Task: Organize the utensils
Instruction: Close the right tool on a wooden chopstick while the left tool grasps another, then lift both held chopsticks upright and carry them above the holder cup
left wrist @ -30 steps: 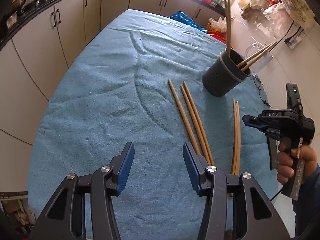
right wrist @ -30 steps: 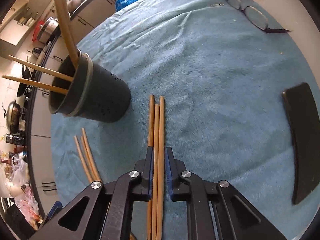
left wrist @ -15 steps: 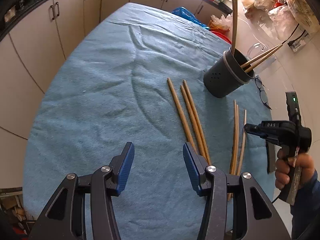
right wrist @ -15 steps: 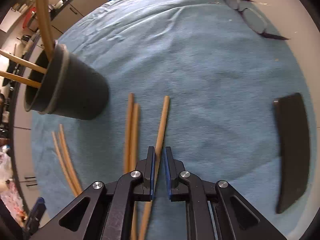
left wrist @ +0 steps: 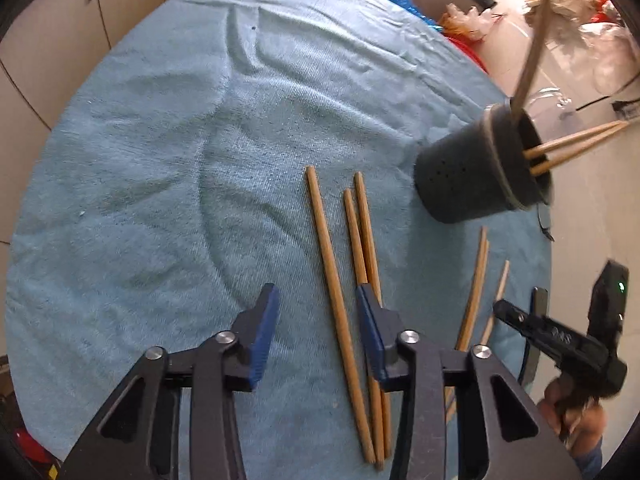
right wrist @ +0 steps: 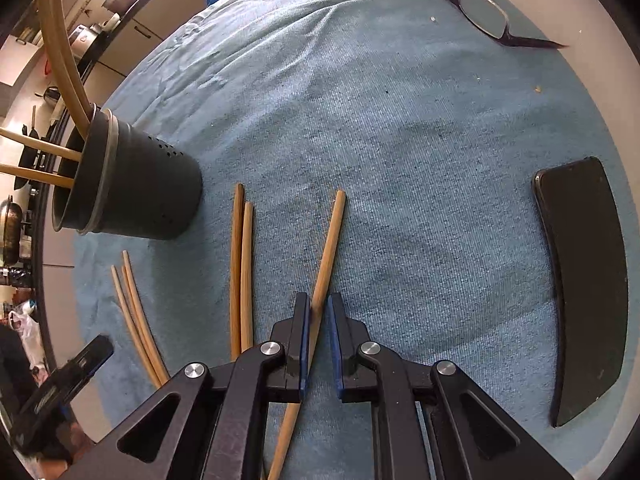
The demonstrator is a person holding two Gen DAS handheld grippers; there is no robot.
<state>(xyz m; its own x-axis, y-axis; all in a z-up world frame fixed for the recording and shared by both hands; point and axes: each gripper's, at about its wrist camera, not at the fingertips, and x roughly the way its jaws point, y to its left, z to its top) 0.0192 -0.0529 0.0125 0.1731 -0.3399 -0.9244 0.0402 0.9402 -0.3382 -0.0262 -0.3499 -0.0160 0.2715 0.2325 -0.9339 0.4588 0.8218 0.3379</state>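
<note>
Now chopstick [right wrist: 325, 268] between right gripper [right wrist: 318, 312] (slanted)

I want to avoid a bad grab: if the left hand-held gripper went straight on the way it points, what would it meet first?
Probably the lone chopstick lying between the closing fingers of the left hand-held gripper, then the blue towel under it. Depth is hard to judge.

From my right wrist view, the holder [right wrist: 132, 196] stands on the cloth [right wrist: 400, 140] to the far left, with chopsticks [right wrist: 36, 160] in it. Just right of it lie two chopsticks [right wrist: 241, 264] side by side, then a single chopstick [right wrist: 328, 252] angled between my jaws. Three more [right wrist: 134, 316] lie nearer, left. A phone [right wrist: 584, 280] lies far right, glasses [right wrist: 480, 12] beyond it.
</note>
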